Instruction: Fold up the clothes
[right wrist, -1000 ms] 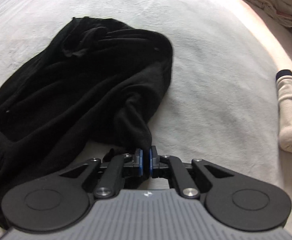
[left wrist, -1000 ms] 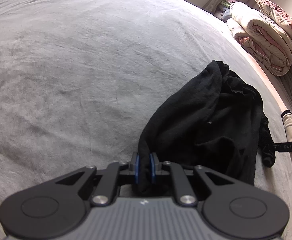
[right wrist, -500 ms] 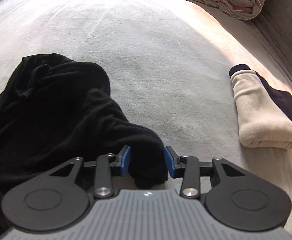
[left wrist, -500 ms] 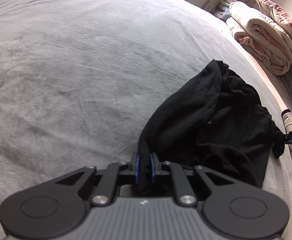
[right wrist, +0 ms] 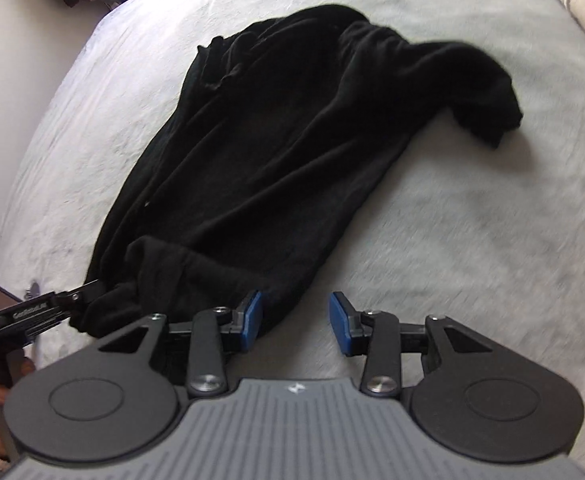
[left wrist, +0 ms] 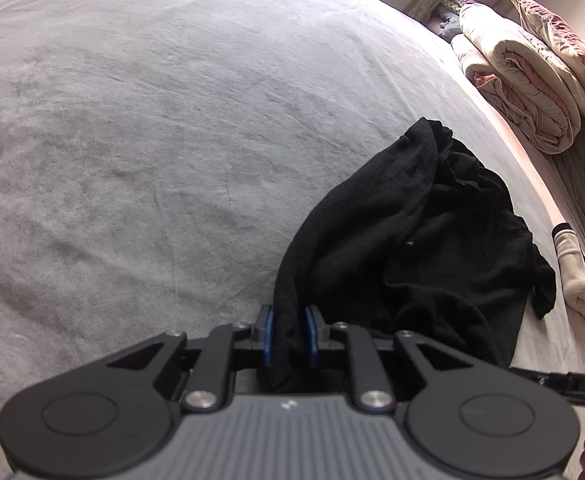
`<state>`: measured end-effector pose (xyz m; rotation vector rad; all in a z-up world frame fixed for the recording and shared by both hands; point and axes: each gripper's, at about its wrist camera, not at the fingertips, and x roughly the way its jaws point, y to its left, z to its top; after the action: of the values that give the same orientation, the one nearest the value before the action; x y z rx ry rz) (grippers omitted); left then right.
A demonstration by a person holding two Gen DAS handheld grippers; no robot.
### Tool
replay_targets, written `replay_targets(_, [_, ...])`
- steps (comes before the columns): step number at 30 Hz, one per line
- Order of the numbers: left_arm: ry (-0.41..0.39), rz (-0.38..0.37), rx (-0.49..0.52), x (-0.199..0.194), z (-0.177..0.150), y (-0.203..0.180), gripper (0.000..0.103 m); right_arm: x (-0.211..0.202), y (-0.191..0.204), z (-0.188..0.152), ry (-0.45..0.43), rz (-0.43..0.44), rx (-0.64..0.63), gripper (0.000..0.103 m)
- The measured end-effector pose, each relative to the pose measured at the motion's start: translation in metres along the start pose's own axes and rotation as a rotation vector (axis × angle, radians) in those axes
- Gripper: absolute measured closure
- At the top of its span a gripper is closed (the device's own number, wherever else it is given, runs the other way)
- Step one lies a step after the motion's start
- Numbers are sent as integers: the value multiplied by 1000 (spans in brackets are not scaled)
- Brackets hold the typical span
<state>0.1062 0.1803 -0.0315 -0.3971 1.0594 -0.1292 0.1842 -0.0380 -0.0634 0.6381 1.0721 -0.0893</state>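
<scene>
Currently, my left gripper [left wrist: 288, 334] is clamped on a bunched corner of the black garment [right wrist: 292, 152], which lies rumpled and elongated on the grey bed cover [left wrist: 132, 140]. My right gripper [right wrist: 295, 322] stands wide apart, holding nothing, one blue pad just beside the garment's near edge. To the right, a cream garment [left wrist: 576, 280] lies folded. Judged status: the black garment shows no flat, squared fold; smoothing and folding remain.
</scene>
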Motion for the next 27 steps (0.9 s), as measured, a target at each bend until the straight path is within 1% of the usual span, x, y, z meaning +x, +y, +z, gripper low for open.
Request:
replay_targets(1, [13,-10,-15,-1,-1,0,85,0,1,-9,-4,41,34,61])
replay_targets(3, [38,-32,-34,-3,-3,0,85,5,0,-16,-1,100,88,61])
replay_targets(7, [82,-65,-72,-7,-8,1,85,15,-1,-28,11,248,230,61])
replay_targets(9, [96,-65,-91,-7,-12,2,85,23,1,-35,20,290,268,61])
replay_targets(10, [98,-64,-102,-6,-15,3,85,28,3,-39,22,299,279,63])
replay_targets(11, [97,-61,-108,-7,-17,4,87,29,3,-43,18,308,276,76])
replay_targets(12, [92,-56,-111,-8,-19,4,93,31,3,-47,25,311,273,99])
replay_targets(15, [77,-58,-99,-19,-25,2,98,14,-9,-49,-13,294,280,99])
replay_targets(18, [63,-93,-92,-33,-32,0,98,-3,-21,-51,-51,276,287,100])
replay_targets(23, [61,-175,-92,-50,-48,-5,99,-44,-50,-50,-131,225,288,100])
replay_targets(27, [91,-281,-100,-58,-65,-10,99,-81,-79,-48,-180,168,275,100])
